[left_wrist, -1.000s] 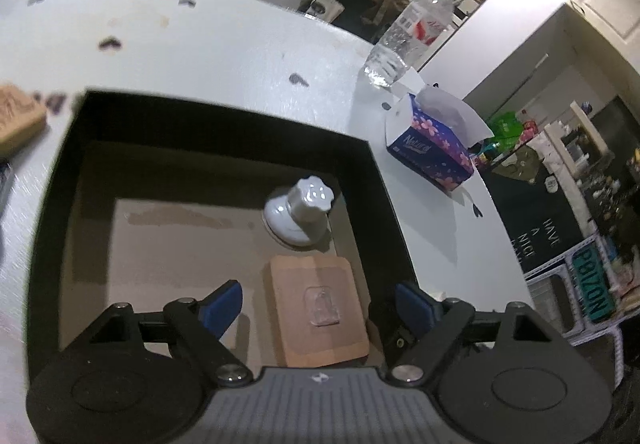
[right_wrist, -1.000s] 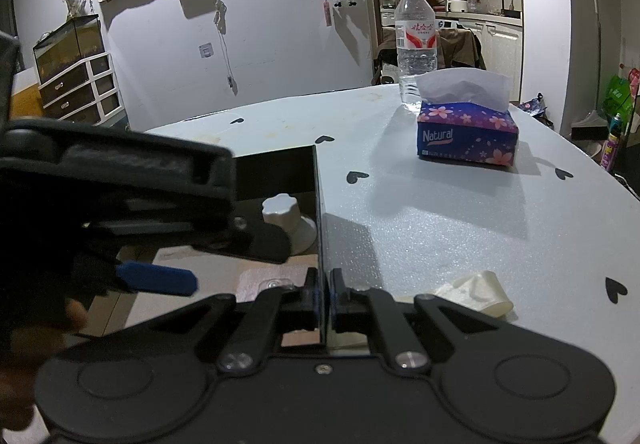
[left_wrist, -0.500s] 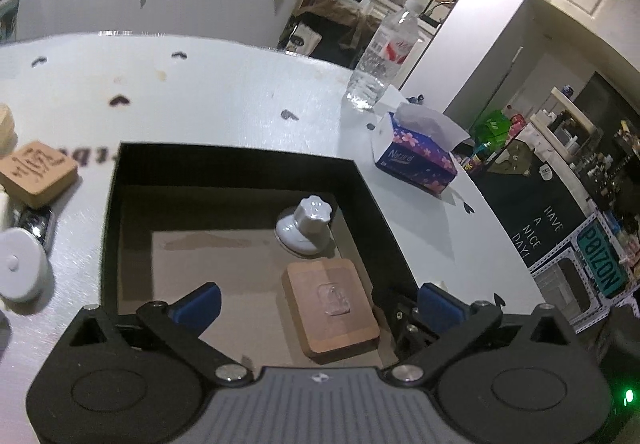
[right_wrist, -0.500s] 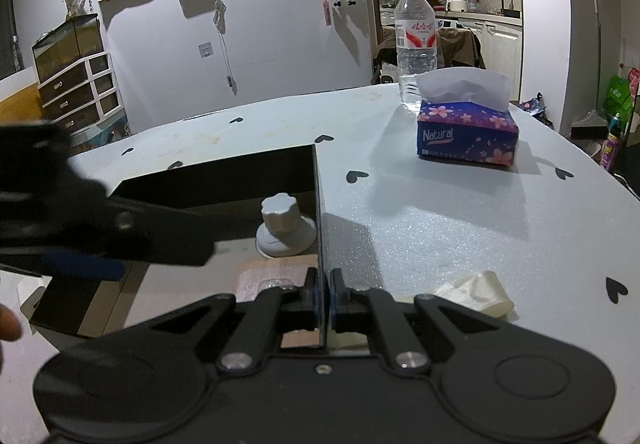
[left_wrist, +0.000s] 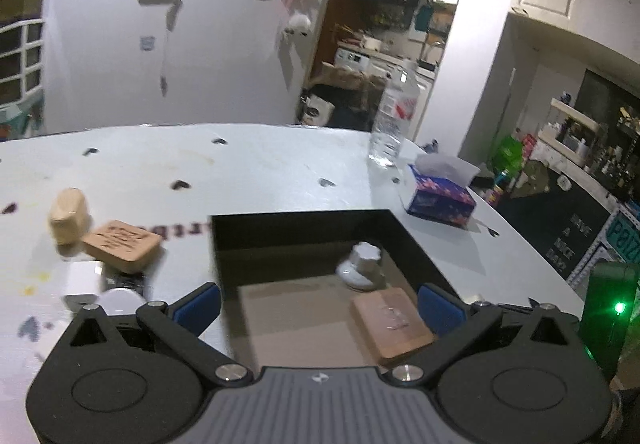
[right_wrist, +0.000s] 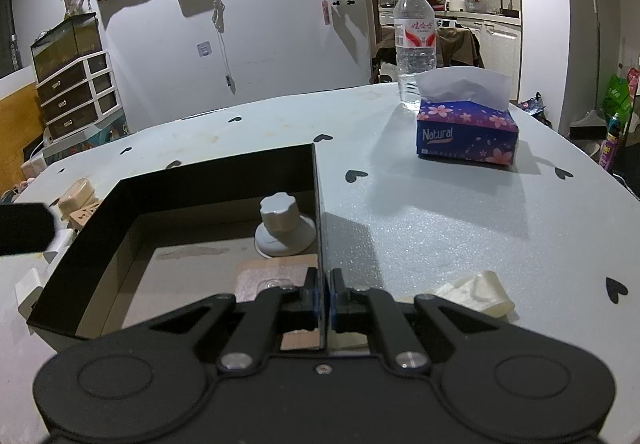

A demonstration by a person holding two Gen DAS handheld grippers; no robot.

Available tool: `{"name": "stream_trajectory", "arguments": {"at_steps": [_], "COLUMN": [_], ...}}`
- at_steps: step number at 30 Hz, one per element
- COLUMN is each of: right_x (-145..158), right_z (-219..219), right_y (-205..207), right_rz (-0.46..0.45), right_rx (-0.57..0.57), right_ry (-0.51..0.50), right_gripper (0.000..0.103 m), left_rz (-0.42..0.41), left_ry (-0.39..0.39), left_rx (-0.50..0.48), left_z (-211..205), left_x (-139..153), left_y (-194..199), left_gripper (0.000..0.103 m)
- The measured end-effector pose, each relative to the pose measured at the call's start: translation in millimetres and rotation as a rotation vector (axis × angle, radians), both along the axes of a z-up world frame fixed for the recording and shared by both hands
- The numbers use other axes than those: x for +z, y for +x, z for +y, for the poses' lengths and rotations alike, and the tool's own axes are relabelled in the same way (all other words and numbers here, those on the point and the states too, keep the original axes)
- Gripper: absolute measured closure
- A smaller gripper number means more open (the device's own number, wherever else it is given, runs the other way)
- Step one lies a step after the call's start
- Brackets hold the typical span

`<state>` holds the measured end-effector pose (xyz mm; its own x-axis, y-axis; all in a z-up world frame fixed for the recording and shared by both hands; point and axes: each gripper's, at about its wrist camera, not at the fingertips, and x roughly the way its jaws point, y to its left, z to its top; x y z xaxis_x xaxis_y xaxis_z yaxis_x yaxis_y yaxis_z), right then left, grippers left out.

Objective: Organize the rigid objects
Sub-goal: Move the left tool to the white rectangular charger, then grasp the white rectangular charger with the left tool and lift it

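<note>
A black box [left_wrist: 304, 222] with a cardboard floor sits on the white table. Inside it a white knob-shaped piece [left_wrist: 360, 264] stands by the right wall, and a flat wooden block [left_wrist: 394, 324] with a clear hook lies just in front of it. My left gripper [left_wrist: 320, 308] hovers over the box's near side, open wide, with nothing between its blue pads. My right gripper [right_wrist: 324, 300] is shut on the box's thin right wall [right_wrist: 318, 204]. The knob [right_wrist: 282, 228] and the block [right_wrist: 276, 276] also show in the right wrist view.
Left of the box lie a stamped wooden block [left_wrist: 122, 244], a tan rounded piece [left_wrist: 68, 216] and small white items [left_wrist: 84, 284]. A tissue box [right_wrist: 466, 132] and a water bottle [right_wrist: 414, 44] stand far right. A crumpled cream scrap [right_wrist: 476, 292] lies by my right gripper.
My left gripper has drawn back, up and leftward out of the box, its jaws spreading wider; the wooden block stays on the box floor. The right gripper has not moved.
</note>
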<state>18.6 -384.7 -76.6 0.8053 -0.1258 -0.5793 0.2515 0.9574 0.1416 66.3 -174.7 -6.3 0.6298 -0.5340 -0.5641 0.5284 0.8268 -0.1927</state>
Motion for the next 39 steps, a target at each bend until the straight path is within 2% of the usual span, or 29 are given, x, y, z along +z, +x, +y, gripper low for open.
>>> {"name": "stream_trajectory", "arguments": {"at_steps": [6,11,14,18,21,26,30,33,39], "right_x": [0,0,0,-1,-1,-1,-1,-1,-1], "right_z": [0,0,-1,-1,-1,-1,0,-1,-1], "right_y": [0,0,1,1,1,1,1,1,1], "right_rz": [0.000,0.000,0.000,0.000,0.000,0.000,0.000,0.000,0.000], "right_rx": [-0.001,0.000,-0.001,-0.003,-0.003,-0.003,-0.003,-0.003,-0.003], "right_ry": [0.001,0.001,0.002,0.004,0.004,0.004,0.004,0.003,0.003], "right_gripper": [0.098,0.097,0.097,0.097,0.097,0.097,0.097,0.097,0.097], "left_rz": [-0.083,-0.073,-0.108,-0.118,-0.104,-0.091,-0.114,-0.134,-0.098], "left_ry": [0.011,0.024,0.012,0.051,0.091,0.111,0.140,0.172,0.181], "left_rx": [0.038,0.111,0.138,0.174,0.210,0.253,0.238,0.226,0.216], "left_z": [35,69,92,112,124,136,135,132,132], "left_x": [-8,-23,-32,-44,-55,-68,-73,-75,-84], "left_y": [-2,7,8,11,15,22,25,28,39], "left_gripper": [0.000,0.000,0.000,0.000,0.000,0.000,0.002,0.010,0.033]}}
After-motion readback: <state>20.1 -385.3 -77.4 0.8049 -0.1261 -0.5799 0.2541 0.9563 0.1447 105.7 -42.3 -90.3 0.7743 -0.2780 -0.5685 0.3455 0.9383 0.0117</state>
